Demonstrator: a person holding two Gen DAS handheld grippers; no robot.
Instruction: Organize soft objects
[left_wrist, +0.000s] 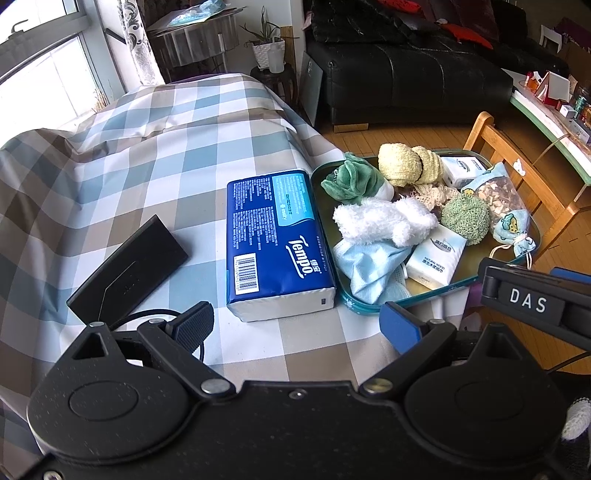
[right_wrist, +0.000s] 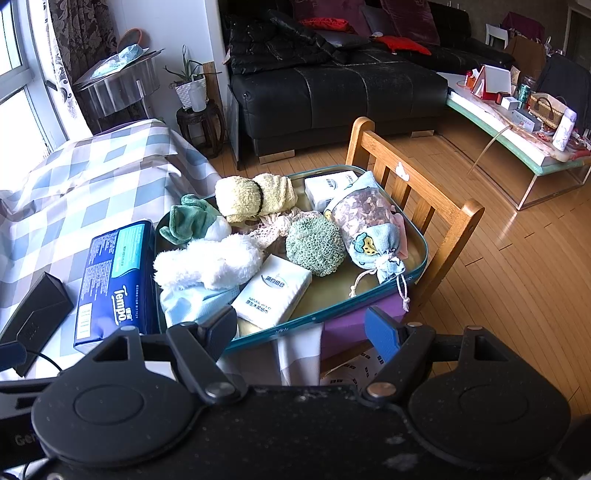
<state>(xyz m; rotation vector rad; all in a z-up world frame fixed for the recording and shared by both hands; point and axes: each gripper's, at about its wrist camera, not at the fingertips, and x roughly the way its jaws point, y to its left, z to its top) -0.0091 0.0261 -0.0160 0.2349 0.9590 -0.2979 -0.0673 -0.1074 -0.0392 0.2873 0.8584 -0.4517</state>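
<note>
1. Both grippers, left gripper and right gripper, stand wide apart and hold nothing.
2. Ahead of the right gripper's fingers, soft objects crowd the tray.
3. Probably best: approach the white fluffy toy from above and close gently around its middle.

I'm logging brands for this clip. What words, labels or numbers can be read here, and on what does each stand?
"Tempo": blue tissue pack on the checked tablecloth.
"NATURAL WOOD": small white tissue pack in the tray; the characters above and below it are too small to read.
"DAS": black bar of the right gripper, seen from the left wrist view.
Blue pack's fine print and barcode digits: too small.
Second white pack at the tray's far end: print blurred.
</note>
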